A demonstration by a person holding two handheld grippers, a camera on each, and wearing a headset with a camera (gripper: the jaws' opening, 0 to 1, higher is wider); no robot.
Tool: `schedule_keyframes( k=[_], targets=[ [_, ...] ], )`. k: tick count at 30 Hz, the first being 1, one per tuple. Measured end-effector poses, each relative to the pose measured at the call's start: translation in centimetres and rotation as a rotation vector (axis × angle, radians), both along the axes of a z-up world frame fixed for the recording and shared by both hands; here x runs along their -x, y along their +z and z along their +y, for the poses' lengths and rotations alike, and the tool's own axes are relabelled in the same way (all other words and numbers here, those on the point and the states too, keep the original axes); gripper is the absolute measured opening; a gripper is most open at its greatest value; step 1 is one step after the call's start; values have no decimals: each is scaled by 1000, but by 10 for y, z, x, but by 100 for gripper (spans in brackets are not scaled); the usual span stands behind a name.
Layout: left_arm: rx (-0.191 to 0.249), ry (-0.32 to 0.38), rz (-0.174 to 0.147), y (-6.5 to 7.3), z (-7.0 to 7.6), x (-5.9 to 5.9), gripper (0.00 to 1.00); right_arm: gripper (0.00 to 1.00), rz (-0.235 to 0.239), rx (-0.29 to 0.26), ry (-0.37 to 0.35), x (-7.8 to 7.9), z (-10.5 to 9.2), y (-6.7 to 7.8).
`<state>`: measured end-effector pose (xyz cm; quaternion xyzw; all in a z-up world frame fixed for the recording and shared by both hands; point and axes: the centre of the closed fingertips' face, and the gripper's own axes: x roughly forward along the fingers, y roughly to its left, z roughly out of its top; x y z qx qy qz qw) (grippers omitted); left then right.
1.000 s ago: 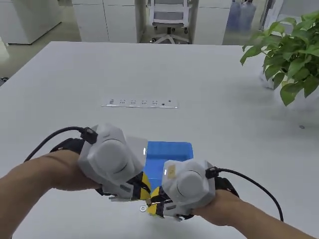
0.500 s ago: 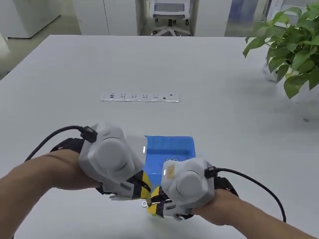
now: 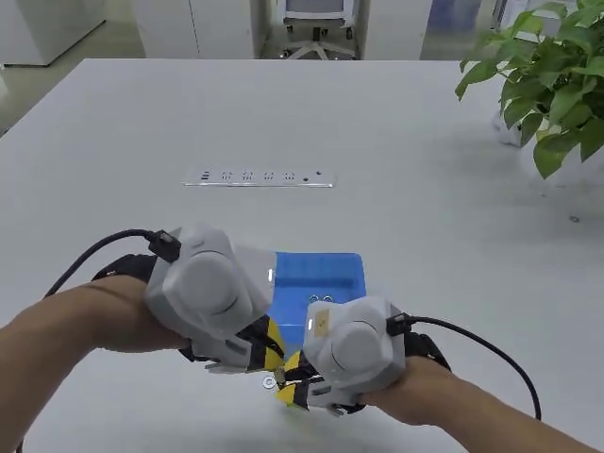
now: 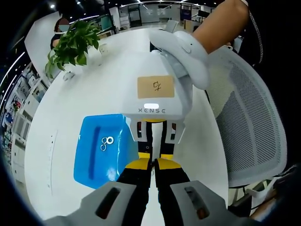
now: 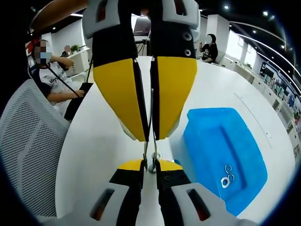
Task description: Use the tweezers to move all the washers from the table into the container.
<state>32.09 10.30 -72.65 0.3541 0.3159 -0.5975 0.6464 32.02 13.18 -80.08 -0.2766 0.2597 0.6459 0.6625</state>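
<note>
The job is partly done. Three washers (image 4: 107, 142) already lie clustered on the floor of the container (image 3: 330, 267), touching or nearly touching one another. At least one loose washer (image 3: 270, 382) is still on the table (image 3: 425, 217), at about 7 o'clock from the container and just off its near corner. It sits right under the spot where the two grippers meet. I judge this washer to be the one in hand, and it has not yet been lifted. Whether other washers lie under the grippers cannot be told.

The tweezers (image 5: 152, 123) run as a thin metal pair between the yellow pads of the left gripper (image 4: 151, 164), which is clenched on them. Their tips reach down to the loose washer. The right gripper (image 5: 150, 165) faces the left one nose to nose. Its jaws are drawn close on either side of the tweezers' lower end, but I cannot tell whether they press the tweezers or only flank them.

The container is a shallow blue tray at 12 o'clock from the meeting jaws, open-topped, with nothing in it apart from the washers. Farther out, a white power strip (image 3: 257, 177) lies at 11 o'clock from the tray. A potted plant (image 3: 552, 85) stands at 2 o'clock, well apart.
</note>
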Motion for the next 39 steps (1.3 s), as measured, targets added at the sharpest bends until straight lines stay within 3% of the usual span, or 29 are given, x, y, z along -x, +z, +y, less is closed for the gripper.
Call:
schedule_keyframes(
  k=[22, 39],
  targets=[
    [15, -1, 4, 3, -3, 1, 7, 10, 20, -5, -25, 1, -2, 2],
    [28, -13, -9, 23, -4, 9, 7, 10, 8, -15, -41, 7, -4, 23]
  ],
)
